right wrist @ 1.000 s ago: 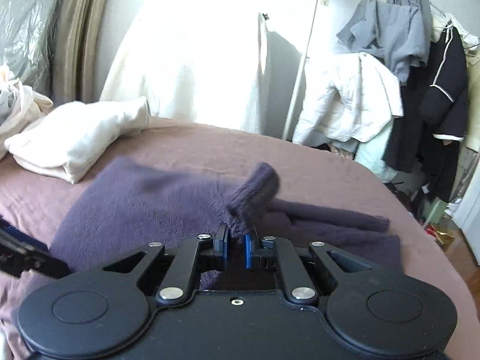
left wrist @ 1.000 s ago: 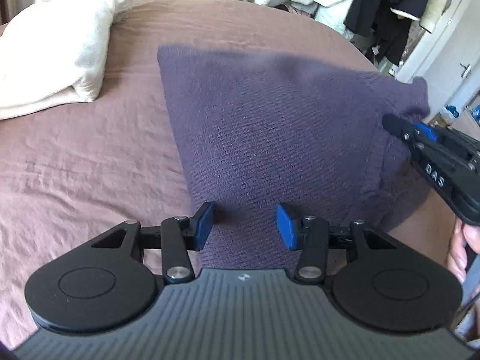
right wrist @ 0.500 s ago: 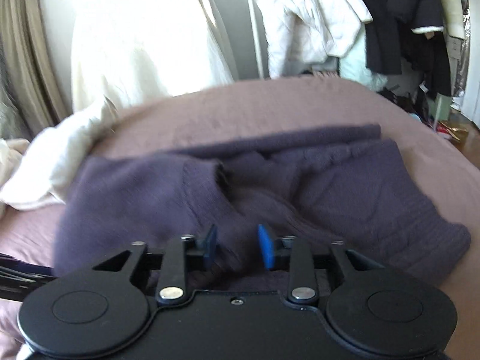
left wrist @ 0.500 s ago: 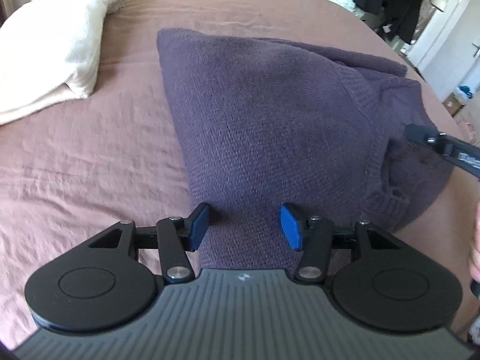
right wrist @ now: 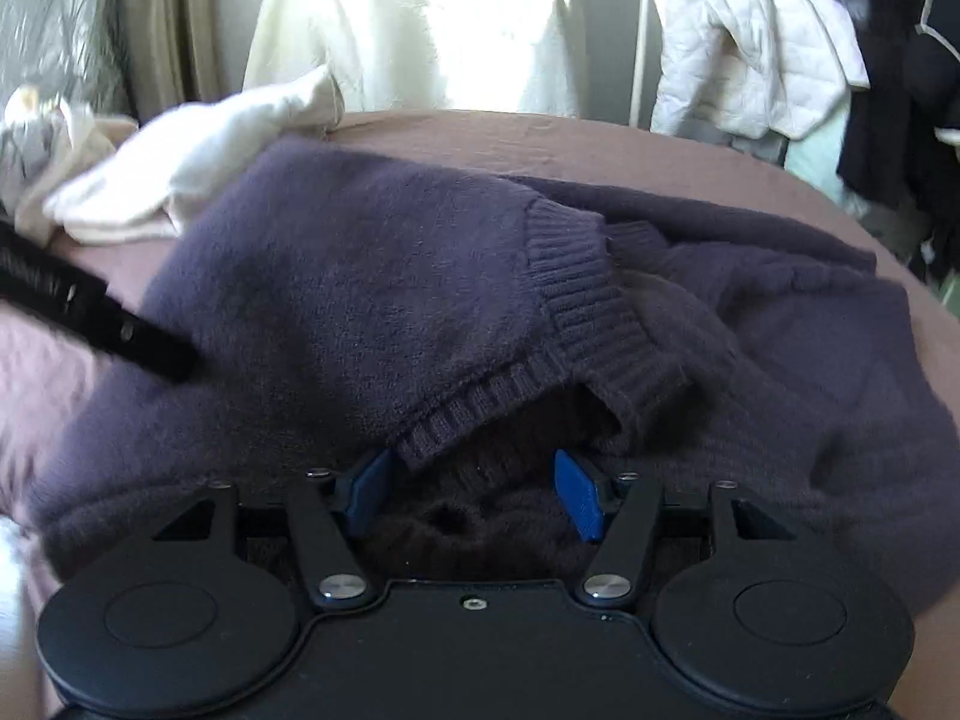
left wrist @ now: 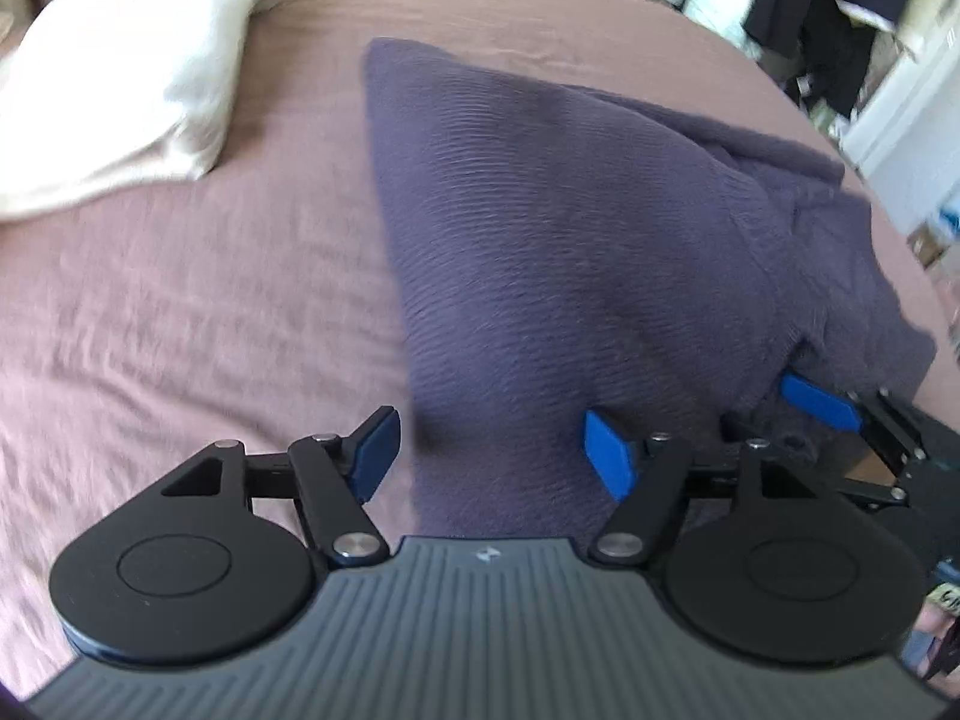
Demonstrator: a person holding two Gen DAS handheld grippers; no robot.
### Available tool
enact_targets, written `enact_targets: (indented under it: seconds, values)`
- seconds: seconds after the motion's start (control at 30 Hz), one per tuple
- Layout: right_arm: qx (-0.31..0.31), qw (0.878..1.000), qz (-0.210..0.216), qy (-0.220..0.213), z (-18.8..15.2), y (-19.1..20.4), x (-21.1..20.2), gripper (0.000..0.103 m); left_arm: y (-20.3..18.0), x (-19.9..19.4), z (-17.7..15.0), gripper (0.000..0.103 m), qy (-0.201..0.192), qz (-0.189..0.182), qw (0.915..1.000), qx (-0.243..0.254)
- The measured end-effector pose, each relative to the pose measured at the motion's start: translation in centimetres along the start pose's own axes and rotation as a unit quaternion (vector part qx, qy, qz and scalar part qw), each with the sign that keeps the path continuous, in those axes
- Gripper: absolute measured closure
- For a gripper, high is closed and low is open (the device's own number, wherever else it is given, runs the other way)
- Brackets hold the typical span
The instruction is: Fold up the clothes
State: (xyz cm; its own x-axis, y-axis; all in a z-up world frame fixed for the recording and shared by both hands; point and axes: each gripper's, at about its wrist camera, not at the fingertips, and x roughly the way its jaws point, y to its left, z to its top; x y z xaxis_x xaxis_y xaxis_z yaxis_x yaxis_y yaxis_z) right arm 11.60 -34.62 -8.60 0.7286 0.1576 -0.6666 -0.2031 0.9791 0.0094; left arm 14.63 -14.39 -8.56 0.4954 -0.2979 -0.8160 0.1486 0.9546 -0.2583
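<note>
Your left tool [left wrist: 489,450] hangs with its blue pads spread wide and nothing between them, poised over the near edge of the purple sweater [left wrist: 570,228], which lies spread on the bed [left wrist: 180,312] with a white garment [left wrist: 120,90] heaped well off to its left. Expect the sweater to handle as a thick, soft knit: fairly heavy for cloth, limp, prone to sag and stretch if you lift it by a single layer, but grippy enough that the pads should not slip. Moving right, the ribbed hem [right wrist: 576,300] is turned back over the body, and your right tool [right wrist: 474,489] sits just below that fold, pads apart, gripping nothing. Take hold on the ribbing or a seam, where the knit is densest, and pinch both layers together so the fold travels as one piece.
</note>
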Motion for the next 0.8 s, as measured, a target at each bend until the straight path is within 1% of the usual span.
enact_targets:
  seconds: [0.1, 0.13, 0.2, 0.33, 0.43, 0.5, 0.57, 0.7, 0.8]
  values:
    - [-0.009, 1.000, -0.011, 0.007, 0.6, -1.0, -1.9, 0.038, 1.8, -1.5, -0.6, 0.035, -0.036, -0.014, 0.9991, -0.021]
    - [-0.007, 1.000, -0.008, 0.006, 0.5, -1.4, -2.5, 0.038, 2.2, -1.7, -0.8, 0.035, -0.037, -0.020, 0.9988, -0.024]
    - [-0.003, 1.000, 0.001, 0.004, 0.2, -2.2, -3.7, 0.038, 2.6, -1.6, -1.2, 0.035, -0.026, -0.035, 0.9987, -0.026]
    - [0.041, 0.997, 0.056, 0.026, -0.8, -3.8, -5.3, 0.037, 1.5, -1.5, -1.8, 0.035, -0.010, -0.035, 0.9993, 0.009]
    - [0.068, 0.992, 0.103, 0.035, -1.4, -3.9, -5.8, 0.037, 0.2, -2.1, -2.5, 0.035, -0.029, -0.026, 0.9985, 0.040]
    - [0.072, 0.989, 0.129, 0.033, -1.6, -3.4, -5.8, 0.037, -0.5, -2.7, -2.5, 0.035, -0.046, -0.025, 0.9970, 0.057]
    - [0.066, 0.988, 0.140, 0.025, -1.2, -2.4, -5.6, 0.037, -1.1, -3.5, -2.5, 0.035, -0.064, -0.025, 0.9949, 0.074]
    - [0.068, 0.985, 0.156, 0.000, -0.6, -1.3, -5.5, 0.037, -1.6, -4.4, -1.7, 0.035, -0.083, -0.032, 0.9925, 0.084]
    - [0.093, 0.981, 0.167, 0.006, -0.3, -0.8, -4.9, 0.037, -2.2, -4.6, -1.2, 0.035, -0.087, -0.033, 0.9917, 0.089]
